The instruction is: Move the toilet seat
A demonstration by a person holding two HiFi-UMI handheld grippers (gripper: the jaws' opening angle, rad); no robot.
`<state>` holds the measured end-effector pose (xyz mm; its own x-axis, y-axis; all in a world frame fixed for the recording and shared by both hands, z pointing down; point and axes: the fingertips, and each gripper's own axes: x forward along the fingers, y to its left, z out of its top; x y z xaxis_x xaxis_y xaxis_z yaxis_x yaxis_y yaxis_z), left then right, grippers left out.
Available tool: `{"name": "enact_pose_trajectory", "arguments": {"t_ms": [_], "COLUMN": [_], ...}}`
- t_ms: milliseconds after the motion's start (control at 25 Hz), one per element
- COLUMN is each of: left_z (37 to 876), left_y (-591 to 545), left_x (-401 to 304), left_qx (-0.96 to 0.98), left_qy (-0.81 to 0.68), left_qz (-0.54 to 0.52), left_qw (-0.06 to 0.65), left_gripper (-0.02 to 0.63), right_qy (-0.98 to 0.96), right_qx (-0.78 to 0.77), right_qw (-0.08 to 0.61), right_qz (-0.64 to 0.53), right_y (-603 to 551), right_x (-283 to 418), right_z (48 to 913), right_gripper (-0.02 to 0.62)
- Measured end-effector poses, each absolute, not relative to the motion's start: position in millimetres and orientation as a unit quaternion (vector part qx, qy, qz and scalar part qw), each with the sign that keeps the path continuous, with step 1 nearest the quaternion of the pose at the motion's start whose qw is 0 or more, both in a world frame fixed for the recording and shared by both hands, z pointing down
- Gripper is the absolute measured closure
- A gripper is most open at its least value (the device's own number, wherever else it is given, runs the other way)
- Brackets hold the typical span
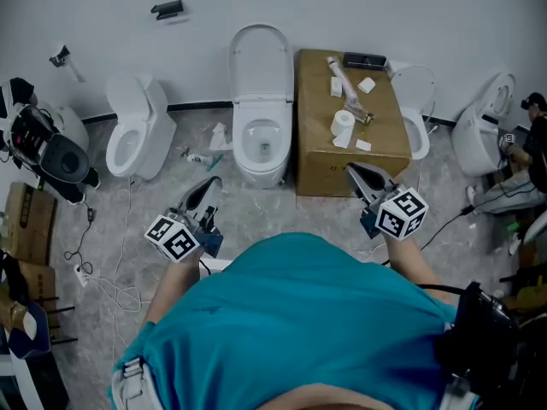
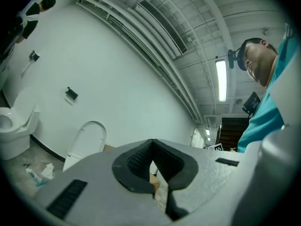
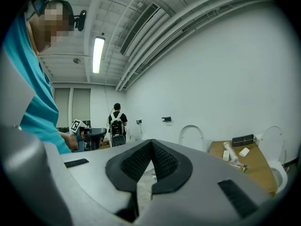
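Well ahead of both closed, empty hand-held grippers (image 1: 213, 181) (image 1: 351, 170) stands the toilet seat (image 1: 261, 58).

White toilet (image 1: 261, 101); brown cardboard box (image 1: 318, 156); teal shirt (image 1: 299, 323); grey marbled floor (image 1: 282, 212); black-and-white square-patterned marker cube (image 1: 173, 238).

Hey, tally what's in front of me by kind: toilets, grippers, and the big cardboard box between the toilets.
Toilets: 4 (a half-hidden white shape far left might be a fifth; cannot tell)
Grippers: 2
Big cardboard box: 1
Total: 7
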<state>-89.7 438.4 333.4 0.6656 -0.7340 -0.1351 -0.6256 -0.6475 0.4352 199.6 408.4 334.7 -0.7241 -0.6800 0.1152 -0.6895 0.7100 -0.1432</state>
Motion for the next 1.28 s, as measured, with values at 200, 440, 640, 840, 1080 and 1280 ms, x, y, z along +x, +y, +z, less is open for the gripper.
{"name": "enact_pose_trajectory", "arguments": {"t_ms": [200,440,640,840,1080,1280], "left_z": [334.1,342.0,345.6,336.8,342.6,353.2], "left_y": [426.0,395.4,350.2,287.8,225.2,180.5], "left_x": [-75.0,-104.7,-150.1,-199.8,-241.9,-251.0], "left_qx": [0.898,0.900,0.913,0.926,0.935,0.934], "left_qy": [-0.372,-0.369,-0.339,-0.311,-0.285,-0.282], "left_qz": [-0.149,-0.144,-0.140,-0.130,-0.117,-0.110], "left_qw": [0.182,0.182,0.180,0.172,0.174,0.188], "left_gripper": [0.607,0.607,0.607,0.607,0.607,0.606], "right_qy": [-0.923,-0.925,-0.925,-0.915,-0.906,-0.900], "right_qx": [0.372,0.363,0.367,0.393,0.412,0.423], "right_qw": [0.027,0.030,0.029,0.026,0.028,0.035], "right_qz": [0.099,0.106,0.099,0.092,0.091,0.102], "right_y": [394.7,362.8,320.9,271.8,221.2,180.2], "right_x": [214.1,180.2,123.8,75.9,33.7,28.1], "right_z": [343.3,353.1,348.6,336.3,333.9,338.3], "right_gripper": [0.597,0.597,0.597,0.597,0.597,0.597]}}
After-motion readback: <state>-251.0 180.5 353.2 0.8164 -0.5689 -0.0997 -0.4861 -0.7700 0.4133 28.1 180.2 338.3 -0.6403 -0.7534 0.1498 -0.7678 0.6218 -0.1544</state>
